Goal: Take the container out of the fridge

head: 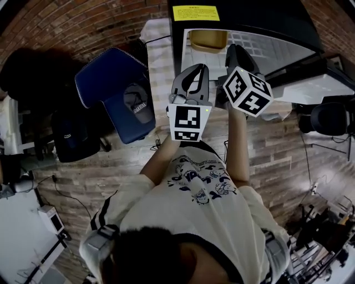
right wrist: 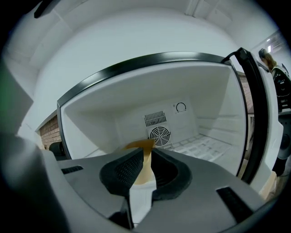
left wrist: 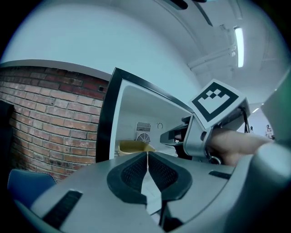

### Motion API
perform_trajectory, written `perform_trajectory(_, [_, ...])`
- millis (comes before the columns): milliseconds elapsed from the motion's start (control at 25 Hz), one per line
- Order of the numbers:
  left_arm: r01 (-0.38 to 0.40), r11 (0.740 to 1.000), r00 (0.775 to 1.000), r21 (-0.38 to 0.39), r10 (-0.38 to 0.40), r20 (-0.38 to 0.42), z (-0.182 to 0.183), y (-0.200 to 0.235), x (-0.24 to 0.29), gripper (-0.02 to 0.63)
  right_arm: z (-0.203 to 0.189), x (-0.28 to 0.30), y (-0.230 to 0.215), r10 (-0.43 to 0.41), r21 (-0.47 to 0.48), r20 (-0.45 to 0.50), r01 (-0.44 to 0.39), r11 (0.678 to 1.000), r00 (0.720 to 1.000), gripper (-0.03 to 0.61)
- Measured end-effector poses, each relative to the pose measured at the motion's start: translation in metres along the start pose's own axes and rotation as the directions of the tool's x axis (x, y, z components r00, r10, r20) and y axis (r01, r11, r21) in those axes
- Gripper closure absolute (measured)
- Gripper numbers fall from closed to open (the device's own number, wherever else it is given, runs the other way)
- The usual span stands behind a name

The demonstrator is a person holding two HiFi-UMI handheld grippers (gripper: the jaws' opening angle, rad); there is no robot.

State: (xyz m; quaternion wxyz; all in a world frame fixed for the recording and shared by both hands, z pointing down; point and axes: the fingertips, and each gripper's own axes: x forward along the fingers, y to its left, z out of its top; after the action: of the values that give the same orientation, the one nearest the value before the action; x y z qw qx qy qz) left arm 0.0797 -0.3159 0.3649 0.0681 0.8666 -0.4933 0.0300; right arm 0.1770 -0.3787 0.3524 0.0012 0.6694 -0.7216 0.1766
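A small black fridge [head: 244, 16] stands open, its white inside showing. A yellow container [head: 208, 39] sits on the left of its shelf. My left gripper [head: 195, 69] hovers in front of the opening, just short of the container, with its jaws shut and empty. My right gripper [head: 232, 49] reaches a little further in, to the right of the container. In the right gripper view the right gripper [right wrist: 148, 152] has its jaws a narrow gap apart, and the container [right wrist: 136, 146] shows behind that gap. The left gripper [left wrist: 148, 154] points at the container [left wrist: 134, 146].
The fridge door [head: 313, 83] hangs open at the right. A blue chair [head: 111, 77] with a cap [head: 137, 102] on it stands left of the fridge, beside a black bag [head: 72, 133]. A brick wall [left wrist: 50, 118] runs behind. Cables lie on the wood floor [head: 277, 155].
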Motion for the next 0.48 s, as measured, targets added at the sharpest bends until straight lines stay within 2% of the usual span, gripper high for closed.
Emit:
perform_trajectory(200, [-0.027, 1.0, 1.0, -0.008, 0.027, -0.004, 0.003, -0.003, 0.008, 0.591, 0.005, 0.013, -0.004, 0.019, 0.028, -0.016, -0.019, 0.999, 1.0, 0.524])
perform_trajectory(280, [-0.036, 0.999, 0.999, -0.009, 0.036, -0.005, 0.003, -0.004, 0.011, 0.591, 0.003, 0.019, -0.005, 0.033, 0.042, -0.035, -0.032, 0.999, 0.999, 0.471])
perform_trajectory(480, [-0.057, 0.998, 0.998, -0.006, 0.057, -0.01, 0.003, -0.003, 0.015, 0.591, -0.005, 0.033, -0.007, 0.046, 0.044, -0.094, -0.042, 0.998, 0.995, 0.468])
